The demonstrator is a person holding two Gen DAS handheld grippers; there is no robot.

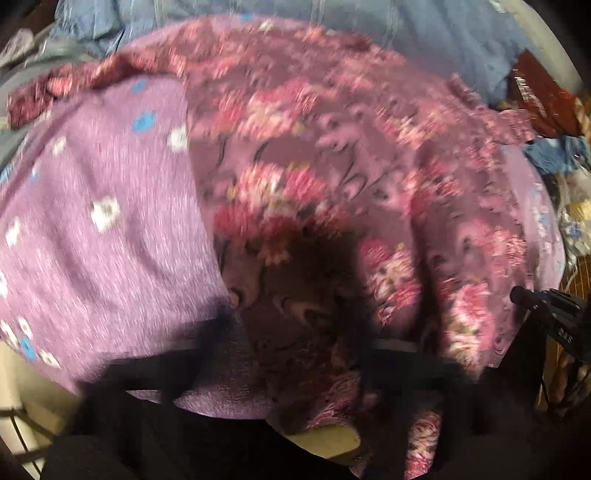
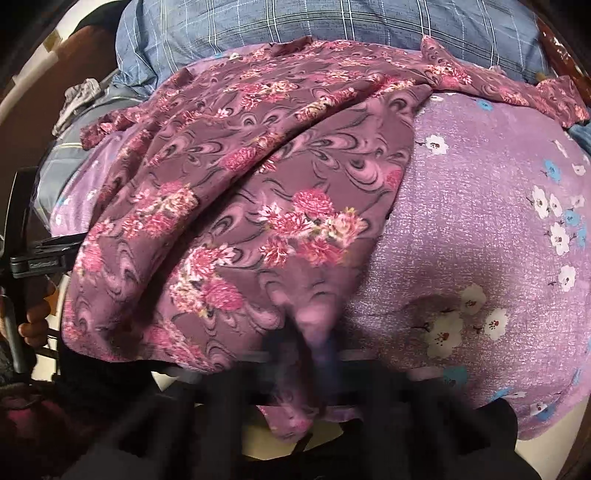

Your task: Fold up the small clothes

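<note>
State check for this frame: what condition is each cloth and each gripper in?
Floral garment: rumpled, lying over the lilac sheet.
Lilac sheet: spread out, partly covered.
Blue checked cloth: bunched behind.
Right gripper: shut on floral garment's near edge.
Left gripper: blurred; grip unclear.

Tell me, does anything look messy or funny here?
Yes. The flowery garment lies rumpled and crooked on the purple sheet, its far edge bunched against the blue checked bedding. Both grippers pinch its near edge. Nothing looks torn.

L view motion-blurred | floral garment [image 1: 332, 177] covers left gripper [image 1: 295, 369] tips | right gripper [image 2: 314, 354] tips blurred, cloth-wrapped
</note>
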